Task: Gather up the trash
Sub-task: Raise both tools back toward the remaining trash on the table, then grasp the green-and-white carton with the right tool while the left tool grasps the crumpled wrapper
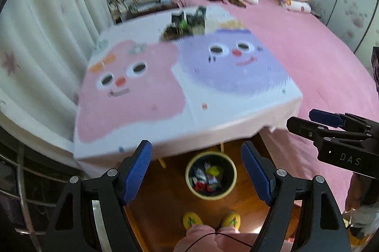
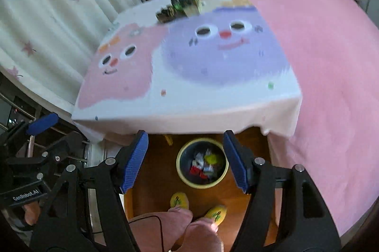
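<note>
A round yellow-rimmed trash bin (image 1: 211, 175) (image 2: 202, 163) stands on the wooden floor below the table edge, holding several crumpled wrappers in red, white and yellow. My left gripper (image 1: 196, 169) hangs open above it with nothing between its blue pads. My right gripper (image 2: 186, 157) is also open and empty over the bin. On the far side of the table sits a dark blurred pile of packets (image 1: 186, 23) (image 2: 180, 7). The right gripper shows from the side (image 1: 331, 126) in the left wrist view; the left one appears at the left edge (image 2: 42, 124) of the right wrist view.
The table (image 1: 213, 114) (image 2: 189, 110) wears a cloth with pink and purple cartoon faces. A pink bed (image 1: 319, 58) (image 2: 331, 50) lies to the right with pillows and bedding at its head. White curtains (image 1: 47, 39) hang left. The person's yellow slippers (image 1: 192, 220) (image 2: 179, 200) stand near the bin.
</note>
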Available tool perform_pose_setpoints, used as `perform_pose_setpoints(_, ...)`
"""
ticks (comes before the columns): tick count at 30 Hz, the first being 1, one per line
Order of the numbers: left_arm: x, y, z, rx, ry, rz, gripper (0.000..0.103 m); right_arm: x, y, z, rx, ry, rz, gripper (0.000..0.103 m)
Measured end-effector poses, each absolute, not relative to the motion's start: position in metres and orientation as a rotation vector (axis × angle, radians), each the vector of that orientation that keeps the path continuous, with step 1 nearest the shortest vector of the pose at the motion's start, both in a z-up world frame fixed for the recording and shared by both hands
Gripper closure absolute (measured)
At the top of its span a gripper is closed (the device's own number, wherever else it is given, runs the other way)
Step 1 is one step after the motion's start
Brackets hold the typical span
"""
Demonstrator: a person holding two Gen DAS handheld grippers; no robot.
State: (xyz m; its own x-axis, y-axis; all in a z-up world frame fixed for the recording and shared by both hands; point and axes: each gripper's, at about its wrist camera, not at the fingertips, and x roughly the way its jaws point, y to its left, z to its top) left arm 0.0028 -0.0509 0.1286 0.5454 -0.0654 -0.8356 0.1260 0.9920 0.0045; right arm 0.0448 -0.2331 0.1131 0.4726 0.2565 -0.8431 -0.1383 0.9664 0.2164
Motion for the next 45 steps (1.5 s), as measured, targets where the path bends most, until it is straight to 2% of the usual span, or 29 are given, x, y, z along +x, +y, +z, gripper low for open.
perform_pose_setpoints(11,0.059,-0.039,0.205,0.069,0.876,-0.05,0.023,0.117,-0.209,0.184,0.011,0.934,0.299,0.044)
perform_pose_setpoints(16,0.113,-0.018,0.212,0.067,0.868,-0.045,0.023,0.164,-0.201,0.191,0.008,0.919,0.258,0.044)
perform_pose_setpoints(22,0.211,0.014,0.193,0.086,0.898,-0.096,0.023,0.249,-0.187,0.184,0.075,0.953,0.228,0.044)
perform_pose_setpoints(27,0.316,0.036,0.161,0.089,0.971,-0.17,0.024,0.346,-0.175,0.158,0.191,1.006,0.117,0.044)
perform_pose_setpoints(35,0.459,0.047,0.098,0.131,1.039,-0.24,0.023,0.488,-0.163,0.086,0.316,1.086,-0.045,0.044)
perform_pose_setpoints(45,0.523,0.036,0.043,0.099,1.109,-0.323,0.023,0.552,-0.168,0.006,0.373,1.216,-0.183,0.044)
